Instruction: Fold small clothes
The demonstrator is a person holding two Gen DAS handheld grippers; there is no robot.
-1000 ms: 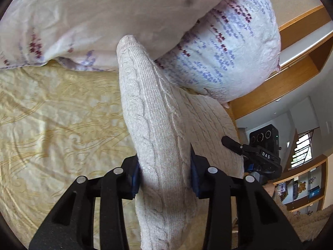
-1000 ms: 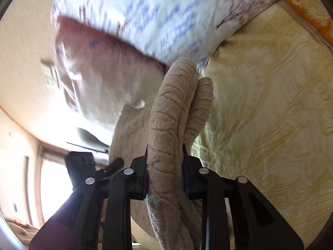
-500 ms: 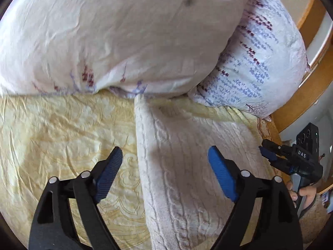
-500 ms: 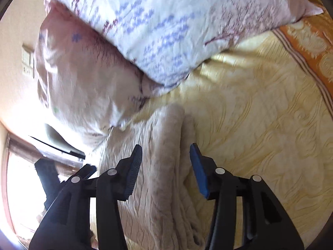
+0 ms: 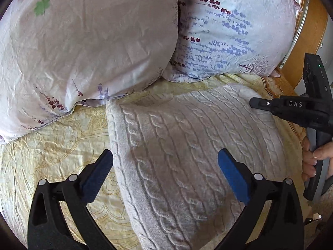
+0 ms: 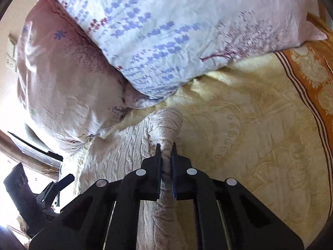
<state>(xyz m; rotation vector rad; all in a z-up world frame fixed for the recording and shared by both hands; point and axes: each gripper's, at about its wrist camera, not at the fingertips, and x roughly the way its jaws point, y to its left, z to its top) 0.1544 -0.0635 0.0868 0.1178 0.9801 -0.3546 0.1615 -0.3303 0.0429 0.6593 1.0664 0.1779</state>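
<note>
A cream cable-knit sweater [image 5: 187, 129] lies folded flat on the yellow bedspread [image 5: 52, 145], just below two pillows. My left gripper [image 5: 164, 156] hovers over the sweater's left part, its jaws opening wide; the blue pads stand apart from the knit and press on nothing. My right gripper [image 6: 165, 152] is shut on the thick folded edge of the sweater [image 6: 116, 152] at its right side. In the left wrist view the right gripper [image 5: 256, 104] reaches in over the sweater's far right corner, held by a person's hand [image 5: 312, 162].
A pale pink pillow [image 5: 83, 48] and a lavender-print pillow [image 5: 229, 31] lie close behind the sweater. A wooden headboard [image 5: 308, 31] stands at the right. The bedspread's orange border [image 6: 312, 73] runs along the right side; open yellow bedspread [image 6: 249, 135] lies beside the sweater.
The sweater has come down from hanging in both grippers to lying flat on the bed. My left gripper let go and spread wide. My right gripper opened, then shut again on the folded edge.
</note>
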